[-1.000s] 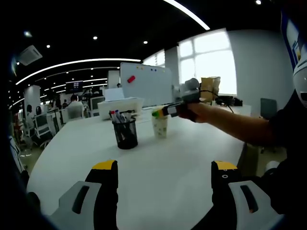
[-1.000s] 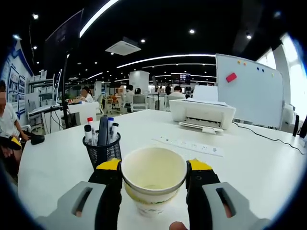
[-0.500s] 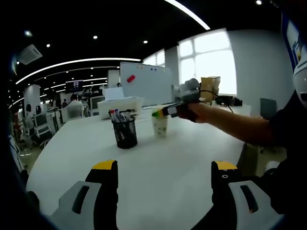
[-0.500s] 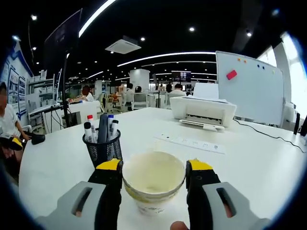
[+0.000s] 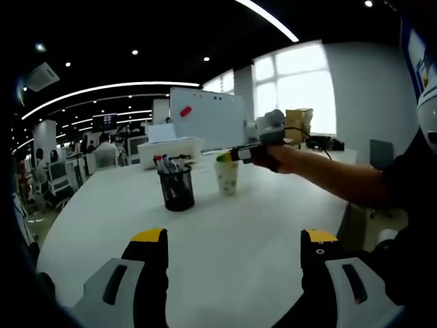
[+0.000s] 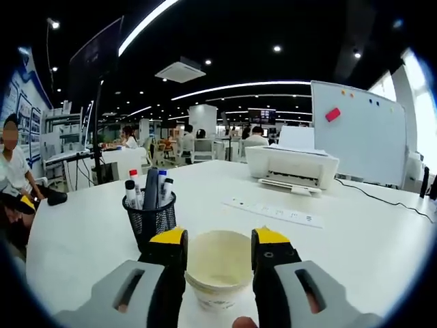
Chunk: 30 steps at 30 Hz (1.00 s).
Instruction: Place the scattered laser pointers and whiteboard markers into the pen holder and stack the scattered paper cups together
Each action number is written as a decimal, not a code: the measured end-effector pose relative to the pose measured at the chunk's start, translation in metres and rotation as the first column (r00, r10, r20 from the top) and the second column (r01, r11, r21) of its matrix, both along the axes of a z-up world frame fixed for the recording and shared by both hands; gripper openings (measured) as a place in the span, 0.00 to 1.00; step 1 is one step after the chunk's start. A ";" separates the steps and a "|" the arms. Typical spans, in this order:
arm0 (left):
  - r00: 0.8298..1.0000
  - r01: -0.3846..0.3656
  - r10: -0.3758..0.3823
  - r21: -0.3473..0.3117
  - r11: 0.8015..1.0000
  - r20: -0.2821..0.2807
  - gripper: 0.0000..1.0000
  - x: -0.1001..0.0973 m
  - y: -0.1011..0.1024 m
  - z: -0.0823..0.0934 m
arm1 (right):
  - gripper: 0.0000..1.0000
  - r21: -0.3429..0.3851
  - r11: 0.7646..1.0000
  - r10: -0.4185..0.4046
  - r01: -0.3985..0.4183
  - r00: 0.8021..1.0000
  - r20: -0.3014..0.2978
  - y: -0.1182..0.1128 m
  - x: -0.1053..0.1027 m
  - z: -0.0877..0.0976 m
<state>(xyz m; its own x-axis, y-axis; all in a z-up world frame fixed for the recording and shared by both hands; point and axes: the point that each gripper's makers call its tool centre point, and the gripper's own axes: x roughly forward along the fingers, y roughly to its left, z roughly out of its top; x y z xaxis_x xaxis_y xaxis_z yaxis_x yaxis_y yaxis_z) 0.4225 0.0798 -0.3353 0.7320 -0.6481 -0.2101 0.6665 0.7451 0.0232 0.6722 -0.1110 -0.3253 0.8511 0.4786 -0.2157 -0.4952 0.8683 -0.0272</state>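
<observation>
A black mesh pen holder [image 5: 176, 190] with markers in it stands on the white table [image 5: 232, 225], with a paper cup [image 5: 227, 179] to its right. My left gripper [image 5: 235, 238] is open over bare table, well short of both. A person's arm holds my right gripper [image 5: 225, 158] just above the cup's rim. In the right gripper view the cup [image 6: 218, 273] stands on the table below my right gripper [image 6: 219, 236], whose jaws are apart on either side of its rim. The pen holder [image 6: 151, 219], with several markers and a dark pointer, is just left of it.
A white printer [image 6: 292, 164] and a power strip [image 6: 273, 212] lie further back on the table. A whiteboard [image 6: 355, 130] stands behind on the right. People sit at desks in the background, one [image 6: 13, 178] near the table's left edge.
My right gripper has risen off the cup, which now sits lower and smaller between the jaws. Those jaws have narrowed somewhat. The left gripper has not moved.
</observation>
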 end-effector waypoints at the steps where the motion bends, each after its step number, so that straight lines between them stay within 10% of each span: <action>1: 1.000 0.000 0.000 0.001 1.000 0.001 0.82 0.000 0.000 0.000 | 0.33 -0.006 1.000 0.001 -0.001 1.000 -0.010 0.000 0.001 -0.004; 19: 1.000 0.009 -0.009 0.002 1.000 0.001 0.82 0.000 -0.003 0.000 | 0.35 0.014 1.000 -0.012 0.012 1.000 -0.023 -0.004 0.002 -0.007; 30: 1.000 0.006 -0.006 0.000 1.000 -0.002 0.82 0.000 -0.003 -0.001 | 0.55 0.054 0.998 -0.006 0.008 1.000 -0.026 -0.001 0.001 -0.003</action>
